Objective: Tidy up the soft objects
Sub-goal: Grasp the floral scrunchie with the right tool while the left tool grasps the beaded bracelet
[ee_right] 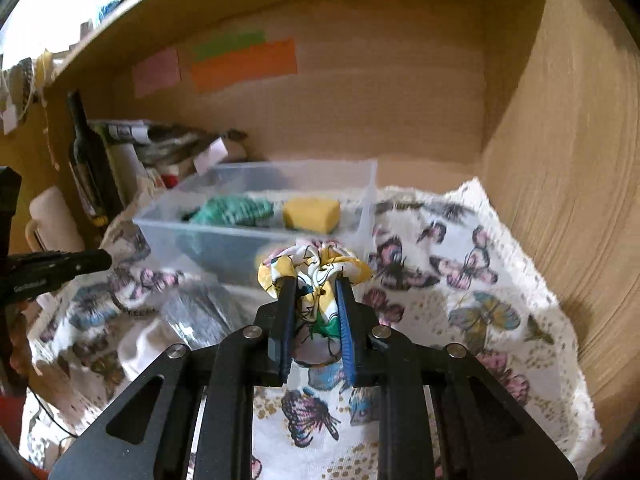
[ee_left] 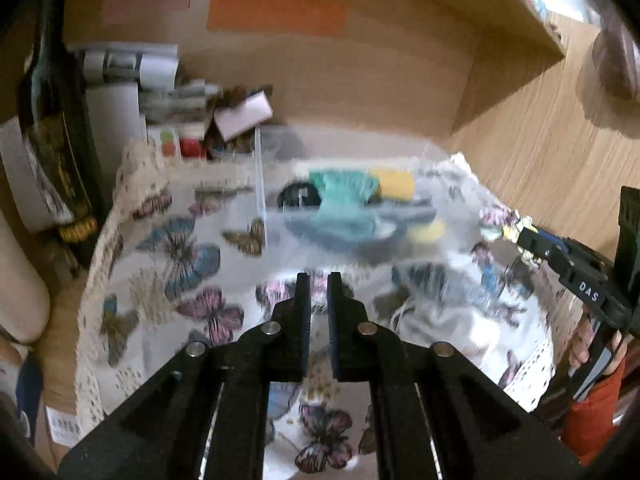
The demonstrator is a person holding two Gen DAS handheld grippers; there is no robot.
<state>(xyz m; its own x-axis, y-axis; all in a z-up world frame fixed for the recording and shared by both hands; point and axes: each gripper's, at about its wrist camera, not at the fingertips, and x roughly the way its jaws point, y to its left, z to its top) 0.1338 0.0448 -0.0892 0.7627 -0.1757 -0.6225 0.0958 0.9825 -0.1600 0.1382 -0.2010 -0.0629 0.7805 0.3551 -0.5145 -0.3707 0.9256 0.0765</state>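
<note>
My right gripper is shut on a bunched patterned cloth, white, yellow and green, held just in front of a clear plastic bin. The bin holds a teal knitted item and a yellow sponge. In the left wrist view the bin shows the teal item and the sponge, and the right gripper holds the cloth at the far right. My left gripper is shut and empty above the butterfly-print tablecloth; it also shows at the left of the right wrist view.
A dark wine bottle and stacked papers and boxes stand at the back left of a wooden alcove. The alcove side wall rises at the right. A transparent item and white cloth lie on the tablecloth.
</note>
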